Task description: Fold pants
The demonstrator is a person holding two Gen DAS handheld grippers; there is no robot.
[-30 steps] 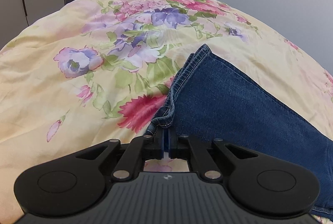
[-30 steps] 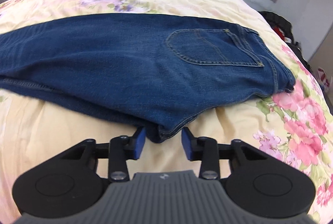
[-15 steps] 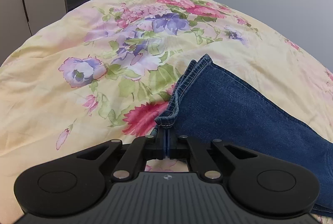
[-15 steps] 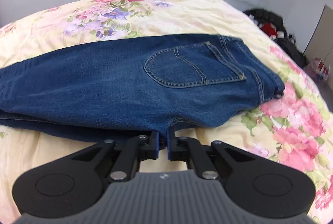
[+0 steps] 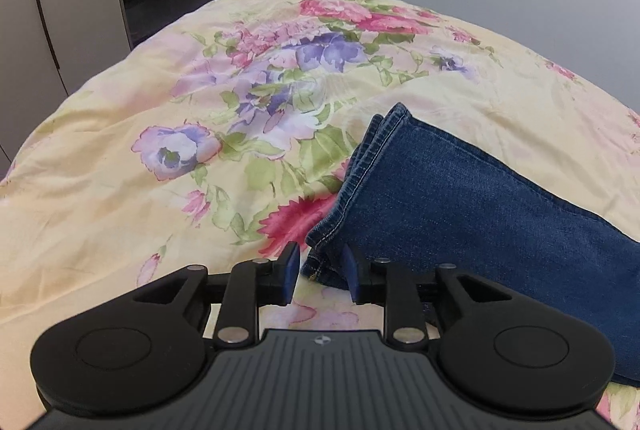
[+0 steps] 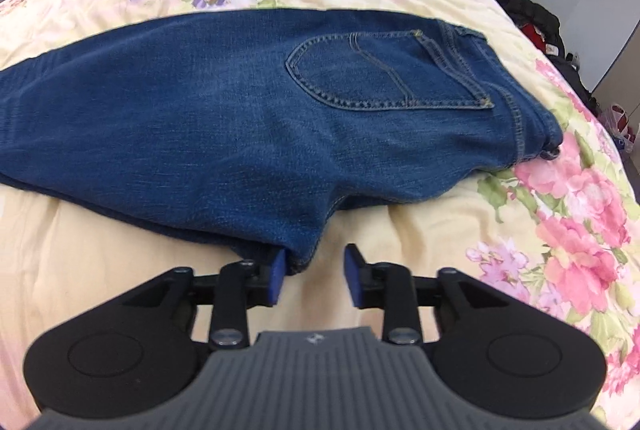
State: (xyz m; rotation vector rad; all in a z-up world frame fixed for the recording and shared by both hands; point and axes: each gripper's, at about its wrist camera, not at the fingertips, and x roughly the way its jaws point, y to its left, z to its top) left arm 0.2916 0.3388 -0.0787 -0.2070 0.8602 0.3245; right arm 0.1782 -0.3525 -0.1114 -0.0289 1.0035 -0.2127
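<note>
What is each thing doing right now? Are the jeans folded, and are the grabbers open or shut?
Jeans: folded lengthwise, legs stacked, flat on the bed, back pocket up.
Left hand-held gripper: jaws opening, hem corner between them, not pinched.
Right hand-held gripper: jaws opening, jeans edge by one pad, not pinched.
Bedspread: spread out, slightly wrinkled.

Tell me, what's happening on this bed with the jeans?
A person is folding a pair of blue jeans on a floral bedspread, using a handheld gripper in each hand. The jeans lie folded lengthwise, back pocket up. The left gripper is at the leg hems, its jaws opening with a denim corner between them. The right gripper is at the crotch end, also opening, with the denim edge by one pad.
</note>
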